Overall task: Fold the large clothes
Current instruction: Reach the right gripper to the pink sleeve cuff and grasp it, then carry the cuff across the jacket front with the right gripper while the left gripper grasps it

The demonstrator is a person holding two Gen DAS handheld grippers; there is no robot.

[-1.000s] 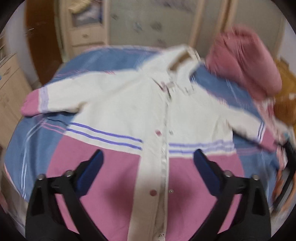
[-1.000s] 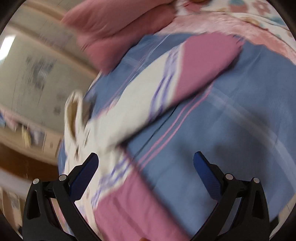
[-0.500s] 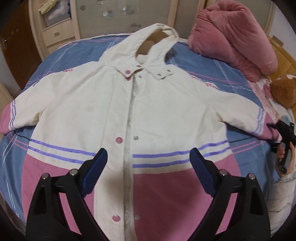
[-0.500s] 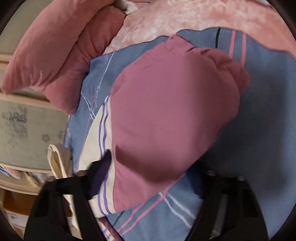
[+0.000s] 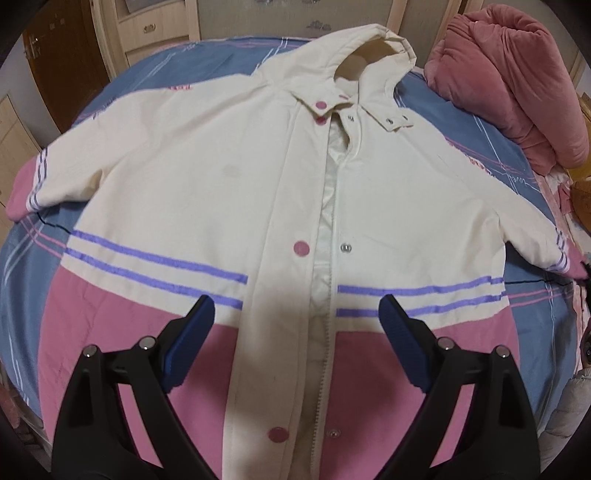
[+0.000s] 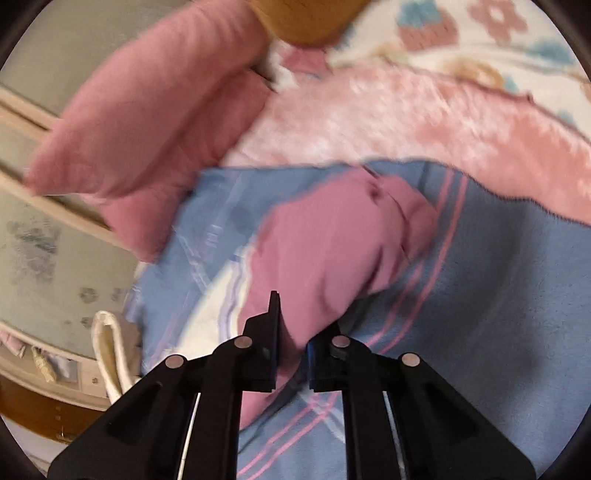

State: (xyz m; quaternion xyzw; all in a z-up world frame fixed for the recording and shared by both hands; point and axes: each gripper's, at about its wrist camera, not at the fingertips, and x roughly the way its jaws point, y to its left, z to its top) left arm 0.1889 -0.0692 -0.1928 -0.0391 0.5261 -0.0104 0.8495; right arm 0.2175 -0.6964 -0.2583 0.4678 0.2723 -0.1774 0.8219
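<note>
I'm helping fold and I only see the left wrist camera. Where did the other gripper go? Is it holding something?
Observer: Yes. The right gripper is shut on the pink cuff of the jacket's sleeve.
Operator: Is the cuff up in the air?
Observer: I cannot tell; it bunches up over the blue striped sheet.
Operator: What's past the cuff?
Observer: A fuzzy pink blanket and, beyond it, a cloth with flower prints.
Operator: And my gripper?
Observer: The left gripper is open above the jacket, holding nothing.
</note>
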